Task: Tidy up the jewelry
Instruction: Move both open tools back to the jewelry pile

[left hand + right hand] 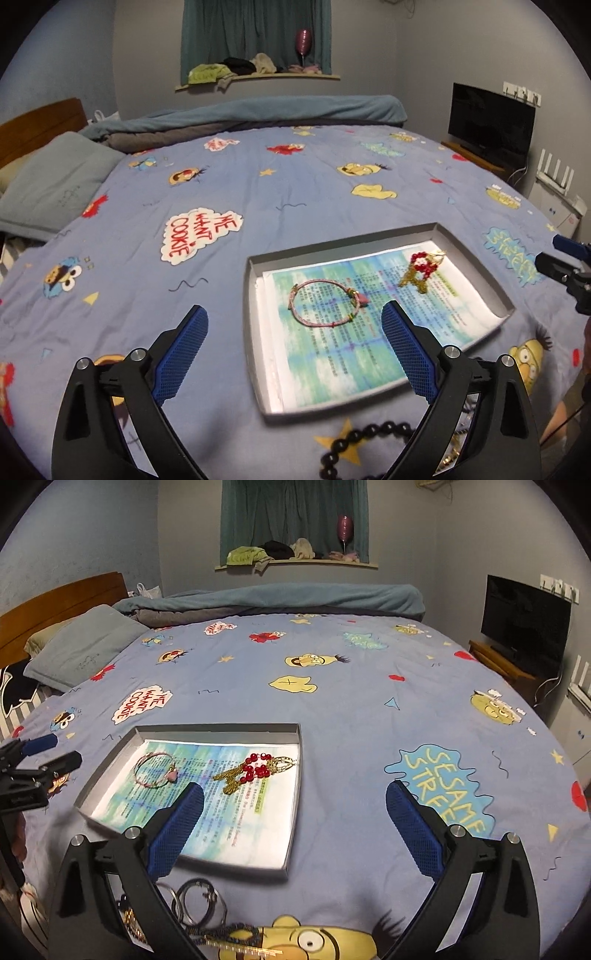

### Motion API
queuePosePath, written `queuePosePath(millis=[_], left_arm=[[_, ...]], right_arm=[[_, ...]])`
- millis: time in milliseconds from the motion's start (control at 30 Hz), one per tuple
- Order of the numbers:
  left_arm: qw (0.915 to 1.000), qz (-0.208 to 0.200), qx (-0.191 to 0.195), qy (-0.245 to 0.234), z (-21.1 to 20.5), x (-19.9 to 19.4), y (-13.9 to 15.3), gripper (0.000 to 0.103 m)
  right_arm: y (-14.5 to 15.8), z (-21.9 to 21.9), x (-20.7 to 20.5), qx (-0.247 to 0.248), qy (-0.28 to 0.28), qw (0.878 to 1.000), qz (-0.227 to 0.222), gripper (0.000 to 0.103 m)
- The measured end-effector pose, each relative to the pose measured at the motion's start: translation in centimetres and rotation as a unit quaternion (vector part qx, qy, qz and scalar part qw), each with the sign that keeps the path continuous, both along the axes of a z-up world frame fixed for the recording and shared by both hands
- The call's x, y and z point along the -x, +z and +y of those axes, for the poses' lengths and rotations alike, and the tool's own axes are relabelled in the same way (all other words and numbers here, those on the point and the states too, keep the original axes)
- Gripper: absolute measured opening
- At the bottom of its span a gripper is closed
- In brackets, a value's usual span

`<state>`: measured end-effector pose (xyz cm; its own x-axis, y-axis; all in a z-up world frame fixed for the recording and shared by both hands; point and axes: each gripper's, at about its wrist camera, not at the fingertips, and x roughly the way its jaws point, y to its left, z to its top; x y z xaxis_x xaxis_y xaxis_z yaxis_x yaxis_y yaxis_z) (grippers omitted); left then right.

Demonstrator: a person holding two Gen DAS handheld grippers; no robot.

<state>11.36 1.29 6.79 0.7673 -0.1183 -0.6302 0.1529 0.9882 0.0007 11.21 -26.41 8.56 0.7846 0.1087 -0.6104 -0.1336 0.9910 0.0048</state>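
A grey shallow tray (255, 332) (295, 797) lined with printed paper lies on the bed. In it are a pink cord bracelet (325, 302) (155, 770) and a gold chain with red beads (419, 271) (255, 770). My left gripper (295, 321) is open and empty above the tray's near left part. My right gripper (295, 801) is open and empty over the tray's right edge. A black bead bracelet (365, 439) lies on the sheet below the tray. Silver bangles (199, 901) and a dark beaded piece (229, 932) lie near the right gripper's base.
The bed has a blue cartoon sheet (258, 184), a pillow (55, 184) at the left and a rolled blanket (258, 110) at the back. A TV (491, 122) stands to the right. The other gripper shows at the frame edges (569, 269) (33, 768).
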Motion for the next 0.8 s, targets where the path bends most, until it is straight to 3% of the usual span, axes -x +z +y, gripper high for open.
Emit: queuePosePath(millis=[467,800], left_arm=[[0.9999,0.014,0.007,0.000,1.0,4.5,-1.4,0.095],[0.9990,0.036,0.015,0.020,2.0,6.0,-3.7,0.095]], right_arm=[[-1.2,-0.7,3.5,-0.003,0.017,1.000,0.013,0.097],[-3.9,-1.5,4.7,-0.030,0.023,0.998,0.053,0.097]])
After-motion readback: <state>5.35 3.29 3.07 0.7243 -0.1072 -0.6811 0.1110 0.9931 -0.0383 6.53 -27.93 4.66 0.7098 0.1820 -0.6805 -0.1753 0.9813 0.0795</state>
